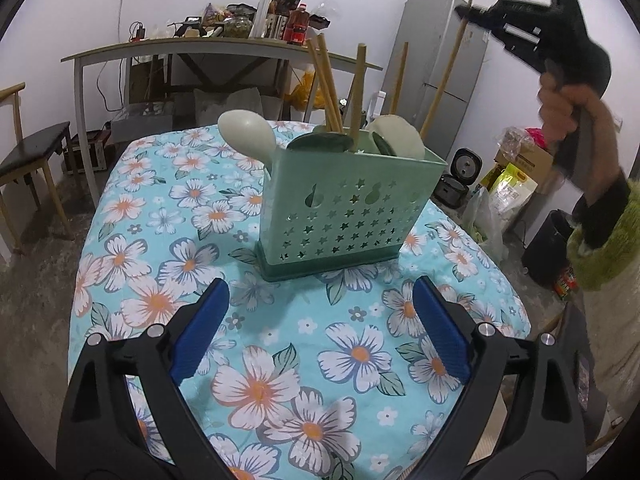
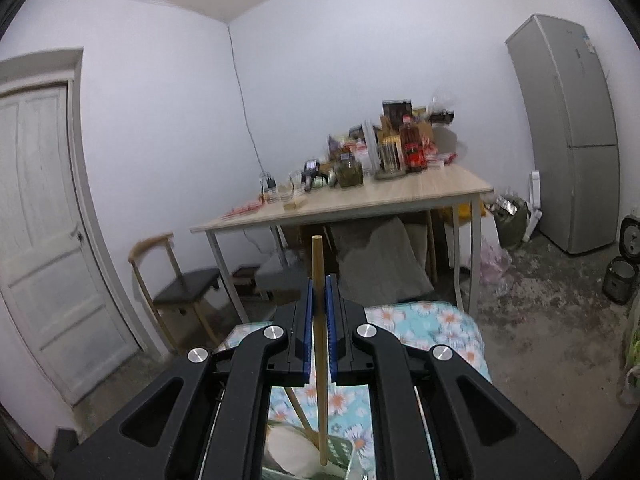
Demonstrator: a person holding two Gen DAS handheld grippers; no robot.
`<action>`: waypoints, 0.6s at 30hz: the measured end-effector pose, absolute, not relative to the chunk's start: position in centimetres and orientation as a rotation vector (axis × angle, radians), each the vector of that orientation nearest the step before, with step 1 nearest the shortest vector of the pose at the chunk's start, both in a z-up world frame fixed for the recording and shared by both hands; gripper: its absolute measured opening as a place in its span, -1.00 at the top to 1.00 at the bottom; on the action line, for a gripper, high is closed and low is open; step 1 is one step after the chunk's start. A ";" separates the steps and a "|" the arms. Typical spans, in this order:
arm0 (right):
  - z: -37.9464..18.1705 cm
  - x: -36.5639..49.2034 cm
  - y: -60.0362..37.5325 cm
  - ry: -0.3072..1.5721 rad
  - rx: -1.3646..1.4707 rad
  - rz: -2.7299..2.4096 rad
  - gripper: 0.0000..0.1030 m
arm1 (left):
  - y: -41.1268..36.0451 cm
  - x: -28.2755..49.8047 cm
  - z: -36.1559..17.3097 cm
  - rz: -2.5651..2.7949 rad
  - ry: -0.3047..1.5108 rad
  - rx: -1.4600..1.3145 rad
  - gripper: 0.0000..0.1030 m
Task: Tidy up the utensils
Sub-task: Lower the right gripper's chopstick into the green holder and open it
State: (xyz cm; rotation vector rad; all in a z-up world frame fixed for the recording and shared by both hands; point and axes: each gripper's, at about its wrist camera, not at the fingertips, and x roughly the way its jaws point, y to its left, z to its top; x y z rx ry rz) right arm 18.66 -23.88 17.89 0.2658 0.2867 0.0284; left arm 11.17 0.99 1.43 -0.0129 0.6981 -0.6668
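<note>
A green star-punched utensil holder (image 1: 348,208) stands on the floral tablecloth (image 1: 280,320). In it are several wooden chopsticks (image 1: 326,84), a pale spoon (image 1: 248,132) and a white spoon (image 1: 400,136). My left gripper (image 1: 322,332) is open low over the cloth in front of the holder, with nothing between its blue pads. A hand holds my right gripper (image 1: 466,10) high at the right, shut on one chopstick (image 1: 444,68). In the right wrist view the gripper (image 2: 319,284) clamps that chopstick (image 2: 317,264) upright, its lower tip over the holder (image 2: 340,452). Whether the tip is inside is unclear.
A cluttered back table (image 1: 224,46) with bottles and jars stands against the wall, a grey fridge (image 1: 440,60) to its right. A chair (image 1: 36,148) is at the left. Rice cookers (image 1: 460,176) and bags sit on the floor at the right. A white door (image 2: 40,220) is beyond.
</note>
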 end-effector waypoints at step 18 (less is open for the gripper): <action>14.8 12.0 -25.3 0.323 0.381 0.017 0.00 | 0.7 10.3 2.9 -0.640 0.683 -0.059 -0.81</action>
